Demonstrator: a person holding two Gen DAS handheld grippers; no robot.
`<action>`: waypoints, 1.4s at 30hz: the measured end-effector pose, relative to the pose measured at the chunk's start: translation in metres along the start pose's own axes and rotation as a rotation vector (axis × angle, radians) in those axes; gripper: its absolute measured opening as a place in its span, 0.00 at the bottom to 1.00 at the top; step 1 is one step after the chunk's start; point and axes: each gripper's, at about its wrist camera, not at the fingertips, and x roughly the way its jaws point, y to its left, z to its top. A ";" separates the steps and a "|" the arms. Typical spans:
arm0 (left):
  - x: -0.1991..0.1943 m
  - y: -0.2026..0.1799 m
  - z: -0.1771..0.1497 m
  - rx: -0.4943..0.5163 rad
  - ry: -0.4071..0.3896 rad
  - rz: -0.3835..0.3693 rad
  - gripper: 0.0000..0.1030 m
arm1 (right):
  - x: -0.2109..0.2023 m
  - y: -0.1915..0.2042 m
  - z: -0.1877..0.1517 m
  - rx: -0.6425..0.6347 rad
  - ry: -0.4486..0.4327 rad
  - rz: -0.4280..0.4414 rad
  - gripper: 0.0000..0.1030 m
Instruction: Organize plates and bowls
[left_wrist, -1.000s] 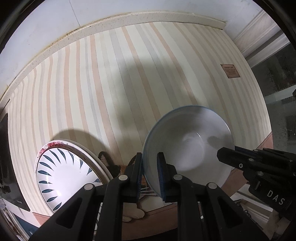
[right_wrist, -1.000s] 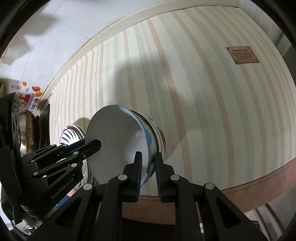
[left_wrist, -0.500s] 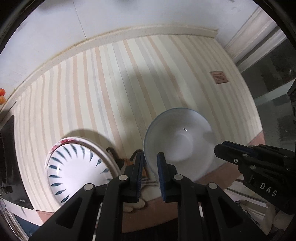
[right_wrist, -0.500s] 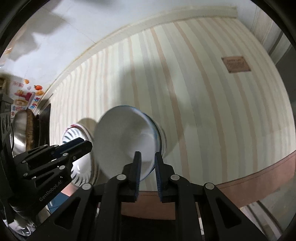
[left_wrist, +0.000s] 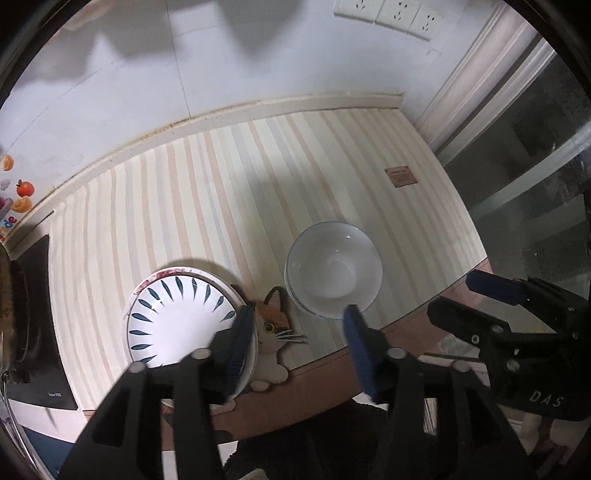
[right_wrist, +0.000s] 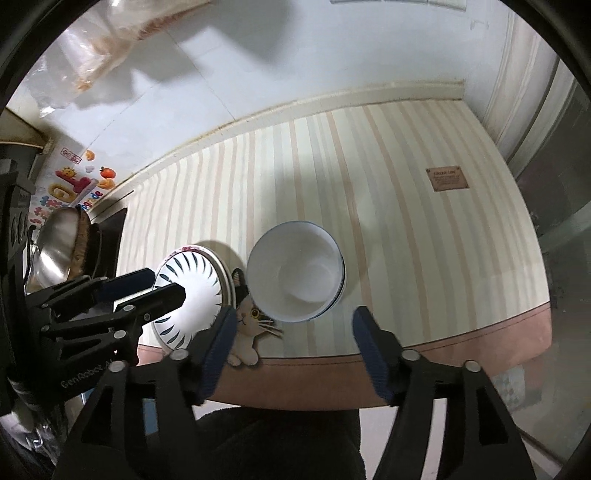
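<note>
1. Resting on the striped cloth (left_wrist: 207, 206): white bowls (left_wrist: 334, 271), nested in a stack with blue-edged rims showing below the top one, upright, near the cloth's near edge, right of centre.
2. Plates (left_wrist: 177, 319), stacked, the top one white with dark blue leaf marks; left of the bowls, well apart from them, also near the near edge.
3. Cat picture (left_wrist: 273, 332) on the cloth, between plates and bowls, partly under the plate rim.
4. Left gripper (left_wrist: 295, 339): jaws spread wide, holding nothing; above the near edge, one finger over the plate rim, the other just before the bowls.
5. Right gripper (right_wrist: 291, 339): jaws likewise wide and empty, near side of the bowls.
6. Brown label (right_wrist: 447, 179) on the cloth, far right.
7. Metal pot (right_wrist: 61, 247) on a dark cooktop (left_wrist: 35, 325), far left.
</note>
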 end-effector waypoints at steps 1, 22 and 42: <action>-0.004 0.000 -0.001 -0.001 -0.006 -0.001 0.54 | -0.006 0.003 -0.002 -0.007 -0.009 -0.007 0.72; -0.031 0.004 -0.007 -0.037 -0.031 -0.083 0.82 | -0.055 0.014 -0.017 0.029 -0.097 -0.043 0.88; 0.163 0.048 0.057 -0.207 0.268 -0.173 0.81 | 0.128 -0.088 -0.005 0.311 0.070 0.258 0.93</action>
